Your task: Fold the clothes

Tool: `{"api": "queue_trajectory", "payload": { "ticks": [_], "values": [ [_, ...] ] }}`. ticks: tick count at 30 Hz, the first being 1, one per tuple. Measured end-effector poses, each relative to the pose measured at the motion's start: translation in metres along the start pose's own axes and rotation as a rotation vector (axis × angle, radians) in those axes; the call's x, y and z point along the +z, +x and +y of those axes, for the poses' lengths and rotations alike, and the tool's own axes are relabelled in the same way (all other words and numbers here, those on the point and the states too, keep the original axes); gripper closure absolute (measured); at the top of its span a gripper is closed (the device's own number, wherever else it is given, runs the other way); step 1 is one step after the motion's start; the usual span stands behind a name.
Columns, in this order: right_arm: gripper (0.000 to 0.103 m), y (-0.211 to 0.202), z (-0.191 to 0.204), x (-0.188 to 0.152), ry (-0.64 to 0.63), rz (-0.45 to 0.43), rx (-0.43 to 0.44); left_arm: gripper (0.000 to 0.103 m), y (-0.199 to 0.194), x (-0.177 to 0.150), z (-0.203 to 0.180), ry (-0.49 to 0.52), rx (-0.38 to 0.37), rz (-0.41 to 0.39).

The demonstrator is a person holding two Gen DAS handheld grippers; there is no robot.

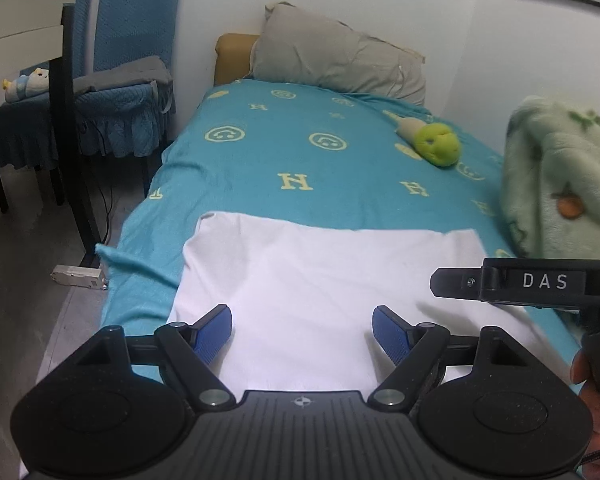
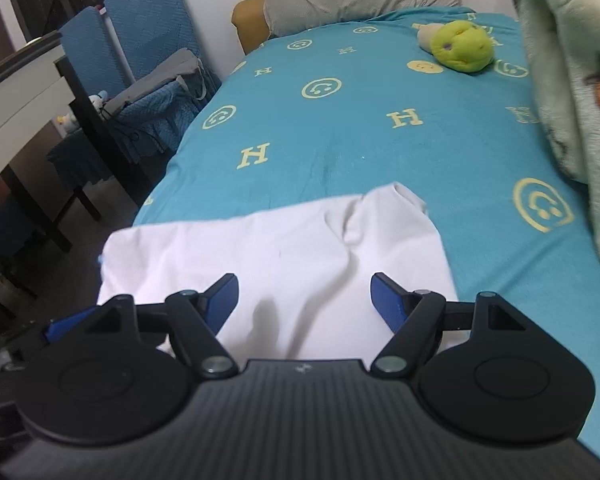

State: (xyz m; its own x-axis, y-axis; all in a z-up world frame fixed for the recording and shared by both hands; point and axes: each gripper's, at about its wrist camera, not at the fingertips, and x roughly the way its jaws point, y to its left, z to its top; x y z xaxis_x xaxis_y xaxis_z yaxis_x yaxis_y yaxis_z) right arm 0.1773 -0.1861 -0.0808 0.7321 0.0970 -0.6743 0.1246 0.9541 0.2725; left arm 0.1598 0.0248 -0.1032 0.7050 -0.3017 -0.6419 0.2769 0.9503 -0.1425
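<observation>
A white garment (image 1: 320,276) lies folded into a flat rectangle on the near end of the teal bed sheet (image 1: 284,152). My left gripper (image 1: 302,322) hovers open over its near part, blue pads wide apart and nothing pinched between them. In the right wrist view the same white garment (image 2: 284,248) has a rumpled far right corner. My right gripper (image 2: 304,294) stands open above it, holding nothing. The right gripper's black body (image 1: 540,282) shows at the right edge of the left wrist view, held by a hand (image 1: 596,396).
A grey pillow (image 1: 340,58) leans at the head of the bed, and a green plush toy (image 1: 436,144) lies near it. A pale fleece blanket (image 1: 560,180) is heaped on the right. Blue-covered chairs (image 1: 132,40), a table and a floor power strip (image 1: 78,276) stand left.
</observation>
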Motion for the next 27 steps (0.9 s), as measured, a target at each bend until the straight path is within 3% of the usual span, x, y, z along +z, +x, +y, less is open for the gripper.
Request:
{"api": "queue_trajectory", "payload": {
  "ticks": [5,7,10,16,22,27],
  "values": [
    [0.029,-0.031,0.007,-0.014,-0.016,-0.007,-0.004,0.024,-0.023,-0.014,-0.008,0.012,0.012,0.02],
    [0.029,-0.035,0.007,-0.018,-0.045,0.011,-0.019,0.023,-0.018,-0.021,-0.012,0.045,0.051,0.042],
    [0.029,-0.032,0.002,-0.025,-0.05,0.053,-0.032,0.024,-0.009,-0.027,-0.013,0.053,0.065,0.075],
    [0.031,-0.012,-0.009,-0.036,-0.015,0.132,-0.022,0.028,-0.025,-0.028,-0.019,0.033,0.053,0.066],
    [0.031,-0.014,-0.01,-0.037,-0.001,0.134,-0.016,0.026,-0.066,-0.035,-0.017,-0.158,-0.115,0.075],
    [0.031,-0.013,-0.01,-0.035,0.0,0.136,-0.018,0.026,-0.059,-0.047,0.006,-0.383,-0.196,0.176]
  ]
}}
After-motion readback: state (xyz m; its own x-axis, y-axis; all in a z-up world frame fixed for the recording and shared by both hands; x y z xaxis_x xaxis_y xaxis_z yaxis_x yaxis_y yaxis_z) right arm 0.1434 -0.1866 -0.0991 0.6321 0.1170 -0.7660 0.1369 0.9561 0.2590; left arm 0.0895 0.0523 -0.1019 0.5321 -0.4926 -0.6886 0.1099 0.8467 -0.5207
